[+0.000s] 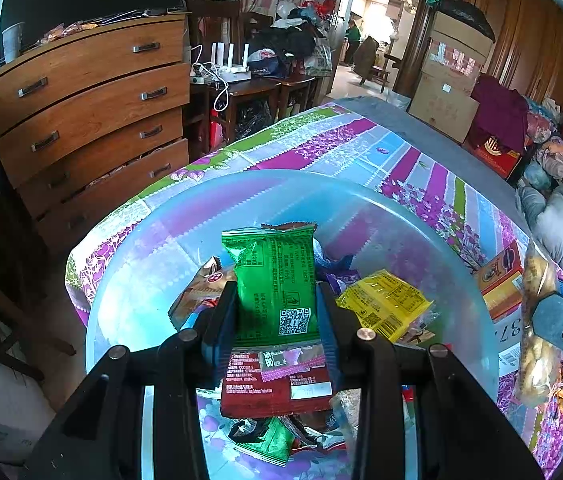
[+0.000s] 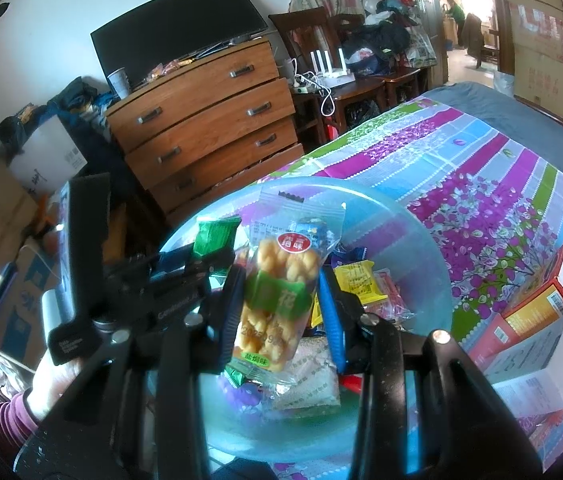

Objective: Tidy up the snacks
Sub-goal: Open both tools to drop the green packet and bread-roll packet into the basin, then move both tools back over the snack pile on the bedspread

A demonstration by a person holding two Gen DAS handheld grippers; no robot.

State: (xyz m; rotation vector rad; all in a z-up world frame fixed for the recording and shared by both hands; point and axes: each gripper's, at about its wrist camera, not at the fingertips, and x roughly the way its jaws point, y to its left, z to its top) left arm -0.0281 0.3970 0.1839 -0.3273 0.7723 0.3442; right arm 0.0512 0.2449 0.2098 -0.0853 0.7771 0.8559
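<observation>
A translucent blue plastic basin sits on a flowered cloth and holds several snack packets. My left gripper is shut on a green snack packet, held upright over the basin. My right gripper is shut on a clear packet of yellow twisted snacks, also above the basin. That clear packet and the right gripper's body show at the right edge of the left wrist view. Below lie a yellow packet and a dark red packet.
Snack boxes lie on the cloth right of the basin. A wooden chest of drawers stands beyond the bed's left edge. A hand in a pink sleeve holds the left gripper.
</observation>
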